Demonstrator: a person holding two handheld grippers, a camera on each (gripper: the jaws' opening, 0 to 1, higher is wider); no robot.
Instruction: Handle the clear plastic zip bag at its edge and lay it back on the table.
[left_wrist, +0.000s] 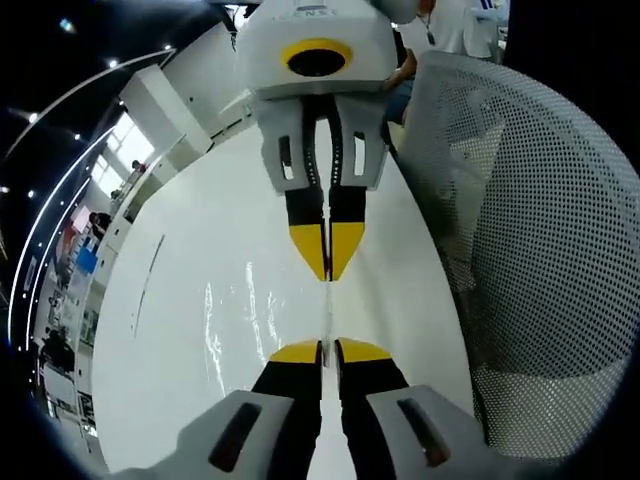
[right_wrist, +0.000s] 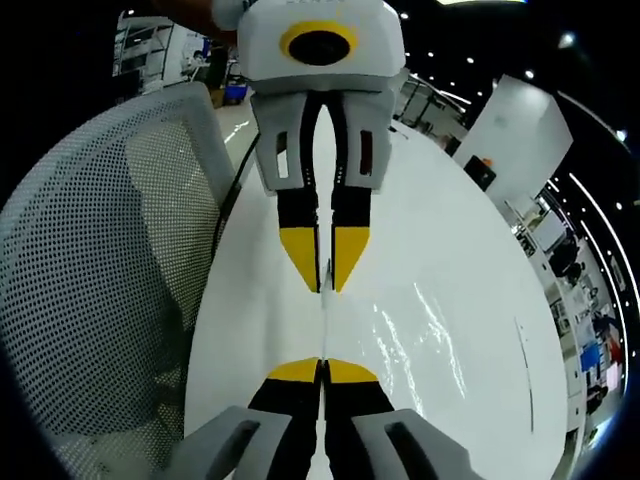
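So we've got both claws facing each other tip to tip over the white counter (left_wrist: 200, 250), with the clear plastic zip bag (left_wrist: 240, 320) stretched between them.

In the left gripper view, our left claw (left_wrist: 328, 350) comes up from the bottom with its yellow-tipped jaws pressed together on a thin edge of the bag. The right claw (left_wrist: 328, 262) hangs down from the top of that same picture, jaws also pinched tight on the same edge. The bag's edge runs as a thin bright line between the two sets of tips, and the rest of the bag spreads off to the left of that line, shiny and wrinkled against the counter. We honestly can't tell if the sheet is lying on the surface or held just above it.

The right gripper view is the mirror of that: right claw (right_wrist: 322, 372) at the bottom, left claw (right_wrist: 324, 275) up top, both clamped shut on the bag edge, with the glossy sheet off to the right.

A grey mesh chair (left_wrist: 530, 250) sits just beside the counter.
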